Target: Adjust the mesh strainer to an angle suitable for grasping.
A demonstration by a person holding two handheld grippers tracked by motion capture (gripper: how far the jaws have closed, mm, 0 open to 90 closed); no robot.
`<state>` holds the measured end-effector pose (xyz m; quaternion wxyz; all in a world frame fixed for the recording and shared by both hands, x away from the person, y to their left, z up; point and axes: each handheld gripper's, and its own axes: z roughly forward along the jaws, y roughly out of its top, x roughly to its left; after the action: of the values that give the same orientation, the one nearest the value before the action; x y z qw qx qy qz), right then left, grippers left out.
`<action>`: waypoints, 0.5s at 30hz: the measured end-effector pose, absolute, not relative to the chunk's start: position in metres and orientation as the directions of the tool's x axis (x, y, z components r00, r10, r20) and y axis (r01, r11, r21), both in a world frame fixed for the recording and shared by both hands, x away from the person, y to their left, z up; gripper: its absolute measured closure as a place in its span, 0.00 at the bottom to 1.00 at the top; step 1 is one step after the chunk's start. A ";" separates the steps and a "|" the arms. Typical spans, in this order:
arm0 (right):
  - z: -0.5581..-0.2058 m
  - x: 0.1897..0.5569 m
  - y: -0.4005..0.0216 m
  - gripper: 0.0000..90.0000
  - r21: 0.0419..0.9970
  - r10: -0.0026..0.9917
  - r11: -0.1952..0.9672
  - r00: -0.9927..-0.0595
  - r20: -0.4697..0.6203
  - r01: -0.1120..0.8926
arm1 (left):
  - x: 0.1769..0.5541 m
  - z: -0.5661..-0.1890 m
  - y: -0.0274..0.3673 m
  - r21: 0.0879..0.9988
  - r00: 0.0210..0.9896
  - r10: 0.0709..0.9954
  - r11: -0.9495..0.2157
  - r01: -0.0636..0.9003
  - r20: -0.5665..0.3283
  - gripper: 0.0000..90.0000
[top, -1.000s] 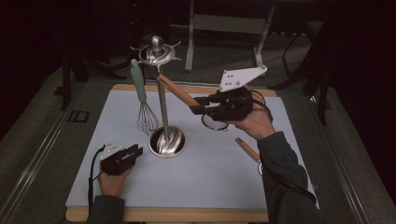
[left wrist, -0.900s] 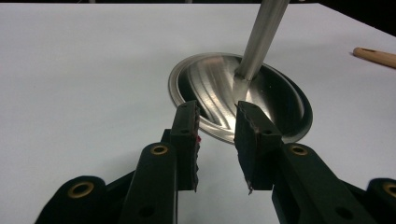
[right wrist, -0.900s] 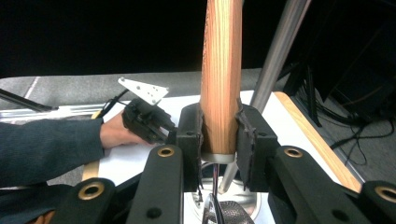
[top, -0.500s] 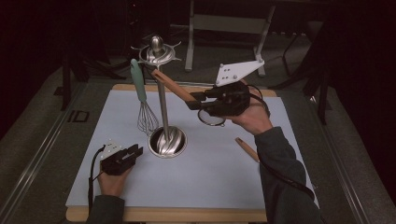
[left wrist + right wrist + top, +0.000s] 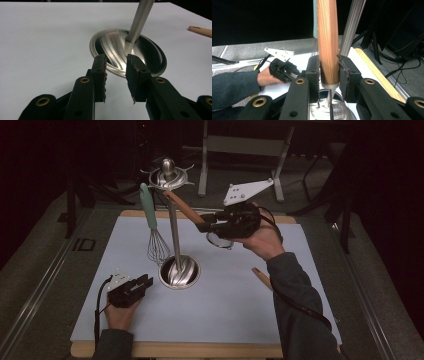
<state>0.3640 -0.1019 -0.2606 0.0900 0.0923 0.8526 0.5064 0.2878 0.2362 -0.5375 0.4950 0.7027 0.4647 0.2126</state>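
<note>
right gripper (image 5: 212,221) clamped on the wooden handle (image 5: 184,208) of a strainer (image 5: 220,240), pads pressed against both sides of the wood in the right gripper view (image 5: 328,72); its jaws had just eased open a touch, yet the handle sat tight between them. strainer raised off the mat, just right of the stand (image 5: 173,227), handle slanting up with its tip at the stand's top ring (image 5: 167,176), mesh bowl hanging below the hand. whisk (image 5: 154,230) with a green handle hung from the ring on the stand's left side, wires just above the base (image 5: 179,271).

left gripper (image 5: 145,282) rested on the mat (image 5: 225,295) just left of the stand's base, jaws parted, nothing between them; in the left gripper view its fingers (image 5: 98,75) pointed at the base rim. another wooden handle (image 5: 262,278) lay on the mat to the right of the base, partly under the right sleeve.
</note>
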 end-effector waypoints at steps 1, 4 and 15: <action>-0.261 0.364 -0.101 0.79 0.880 0.250 0.471 -0.966 -0.061 0.066 | 0.288 -0.537 0.236 0.894 0.478 0.863 -0.078 0.442 -0.161 0.78; -0.262 0.365 -0.098 0.79 0.876 0.257 0.477 -0.965 -0.057 0.075 | 0.288 -0.537 0.236 0.893 0.478 0.864 -0.077 0.442 -0.162 0.77; -0.267 0.369 -0.088 0.77 0.864 0.297 0.494 -0.953 -0.065 0.095 | 0.288 -0.538 0.236 0.894 0.479 0.863 -0.079 0.442 -0.160 0.77</action>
<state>0.3690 -0.0884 -0.2666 0.1029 0.1142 0.8581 0.4899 0.2880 0.2358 -0.5376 0.4951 0.7030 0.4641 0.2129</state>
